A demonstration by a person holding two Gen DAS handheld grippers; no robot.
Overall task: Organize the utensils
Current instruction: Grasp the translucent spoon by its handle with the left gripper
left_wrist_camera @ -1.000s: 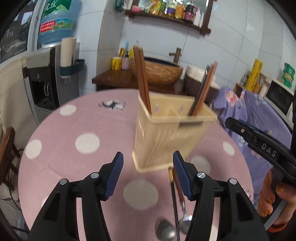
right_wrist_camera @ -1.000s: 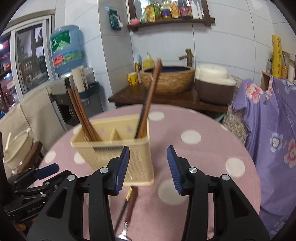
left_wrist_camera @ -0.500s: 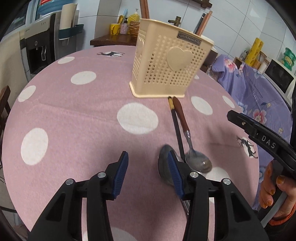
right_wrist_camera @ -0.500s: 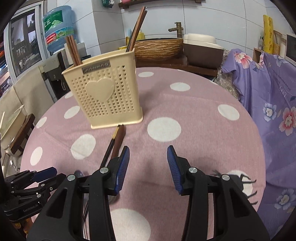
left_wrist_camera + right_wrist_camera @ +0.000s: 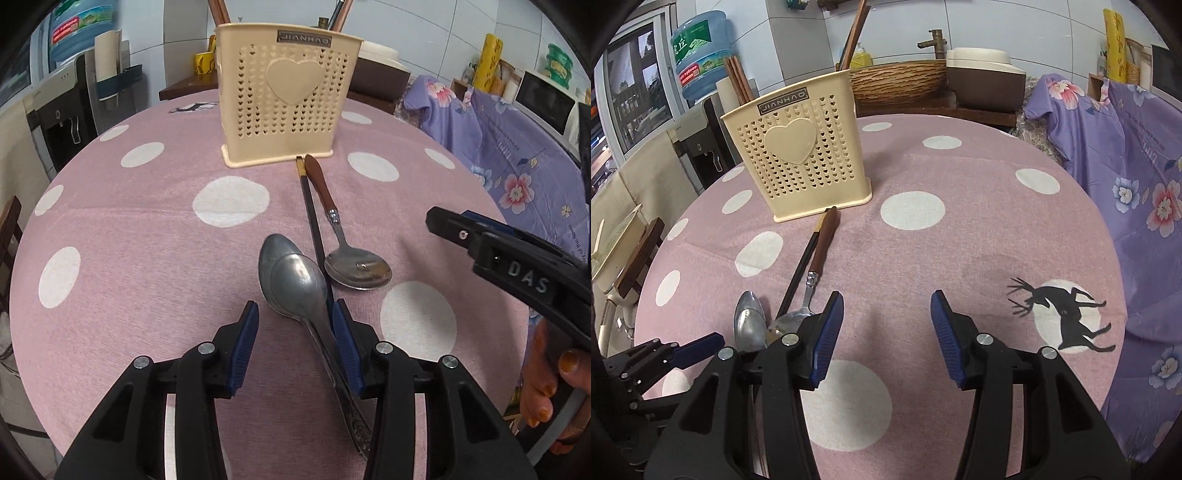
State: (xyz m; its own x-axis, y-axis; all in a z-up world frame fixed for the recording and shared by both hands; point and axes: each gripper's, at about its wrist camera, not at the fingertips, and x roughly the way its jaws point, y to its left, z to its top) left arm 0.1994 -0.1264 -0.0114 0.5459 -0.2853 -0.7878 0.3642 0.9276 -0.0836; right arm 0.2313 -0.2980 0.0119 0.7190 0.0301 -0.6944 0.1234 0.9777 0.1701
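A cream perforated utensil holder (image 5: pixel 284 99) stands on the pink polka-dot table (image 5: pixel 147 229) with chopsticks in it; it also shows in the right wrist view (image 5: pixel 801 147). In front of it lie two stacked steel spoons (image 5: pixel 295 280), a black chopstick (image 5: pixel 314 221) and a wooden-handled spoon (image 5: pixel 354 266). My left gripper (image 5: pixel 295 328) is open, low over the table, with the stacked spoons' neck between its fingers. My right gripper (image 5: pixel 884 332) is open and empty, to the right of the utensils.
A water dispenser (image 5: pixel 70 110) stands at the left. A wooden counter with a woven basin (image 5: pixel 897 77) is behind the table. A purple floral cloth (image 5: pixel 1126 155) drapes furniture at the right, close to the table edge.
Both grippers have pulled back from the holder and dropped toward the table. My left gripper now straddles the stacked spoons. Both stay open.
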